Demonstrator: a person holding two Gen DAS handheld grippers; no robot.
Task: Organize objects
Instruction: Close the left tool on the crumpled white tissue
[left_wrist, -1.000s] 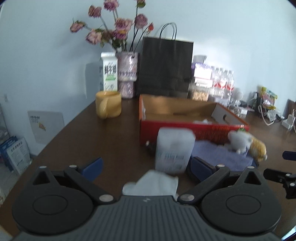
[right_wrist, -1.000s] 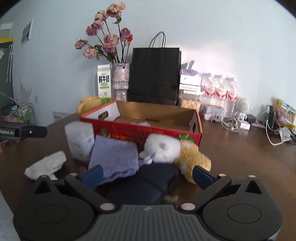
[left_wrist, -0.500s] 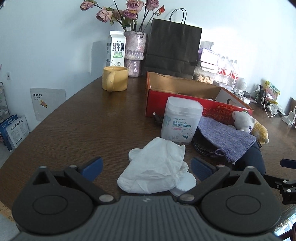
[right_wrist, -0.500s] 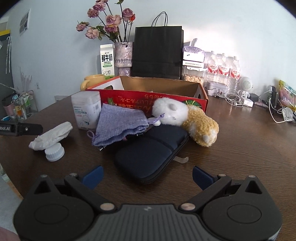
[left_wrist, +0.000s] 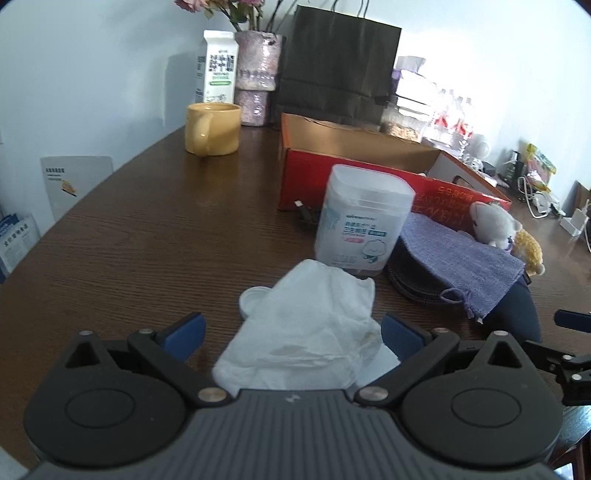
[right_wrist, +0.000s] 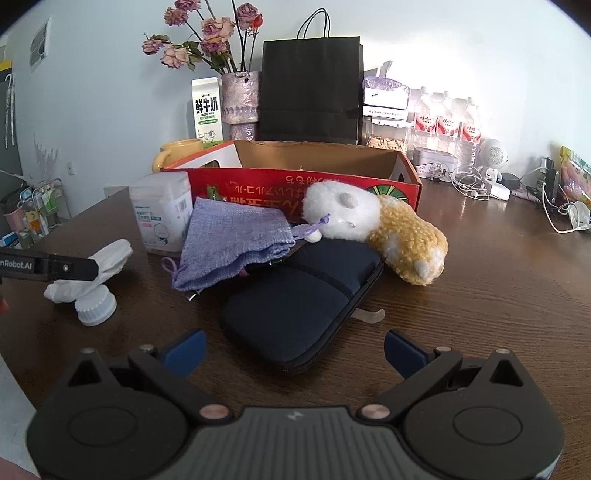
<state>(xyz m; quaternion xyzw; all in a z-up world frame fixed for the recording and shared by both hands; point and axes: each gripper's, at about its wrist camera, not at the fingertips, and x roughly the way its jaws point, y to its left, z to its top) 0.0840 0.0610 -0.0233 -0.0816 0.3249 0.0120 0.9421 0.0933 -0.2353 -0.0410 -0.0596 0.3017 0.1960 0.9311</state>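
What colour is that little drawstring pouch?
The drawstring pouch is lavender purple, clearest in the right wrist view.

Work surface: dark brown wooden table (right_wrist: 498, 280).

Resting directly on it: red cardboard box (right_wrist: 295, 184), yellow mug (left_wrist: 212, 127), white plastic container (left_wrist: 364, 221), crumpled white tissue (left_wrist: 314, 328), white cap (right_wrist: 95, 304), black zip case (right_wrist: 303, 306), plush toy (right_wrist: 373, 225).
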